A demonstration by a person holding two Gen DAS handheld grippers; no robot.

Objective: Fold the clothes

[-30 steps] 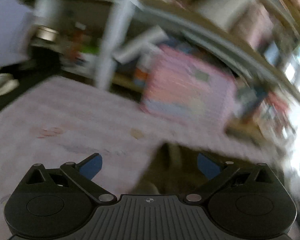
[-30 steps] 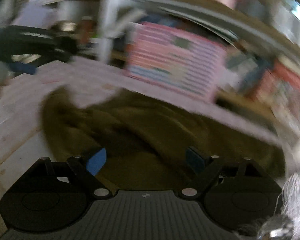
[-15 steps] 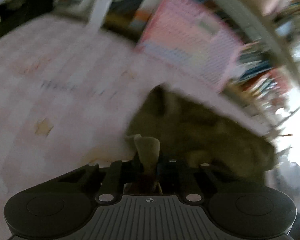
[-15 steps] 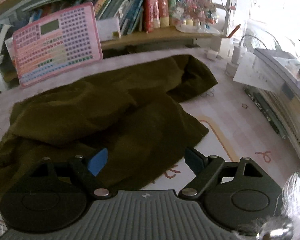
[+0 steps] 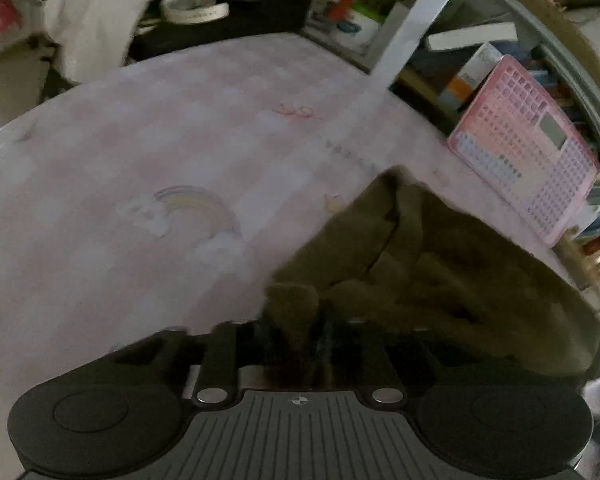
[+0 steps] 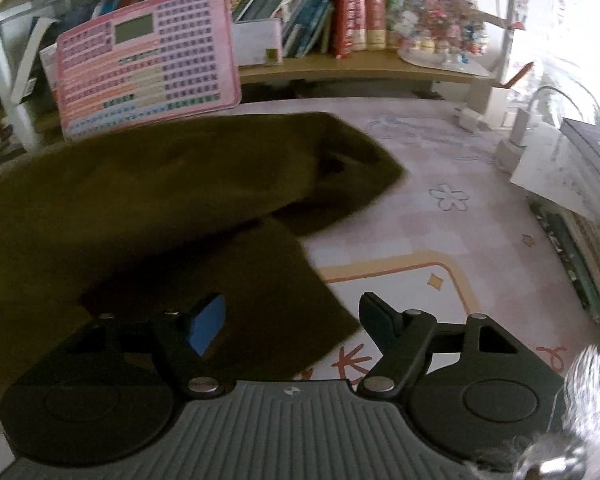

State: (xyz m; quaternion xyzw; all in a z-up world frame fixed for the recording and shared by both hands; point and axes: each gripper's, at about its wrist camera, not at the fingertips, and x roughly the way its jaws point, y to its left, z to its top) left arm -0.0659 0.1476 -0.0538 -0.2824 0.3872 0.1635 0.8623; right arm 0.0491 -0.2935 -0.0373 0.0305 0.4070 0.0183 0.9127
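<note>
**Olive garment pinched on the left, free on the right**

Here the left gripper (image 5: 300, 336) is clenched on a bunched edge of the olive garment (image 5: 440, 272), which trails away rumpled over the pink patterned table cover (image 5: 140, 184). The right gripper (image 6: 292, 320) hangs released, fingers spread over the garment's near corner without gripping it. Behind the cloth, a pink chart board (image 6: 148, 60) leans against the shelf. Only the right view shows the row of books (image 6: 364, 12) and papers (image 6: 556, 172) at the table's edge; only the left shows a white upright post (image 5: 416, 24) and the rainbow print (image 5: 196, 208).
</note>
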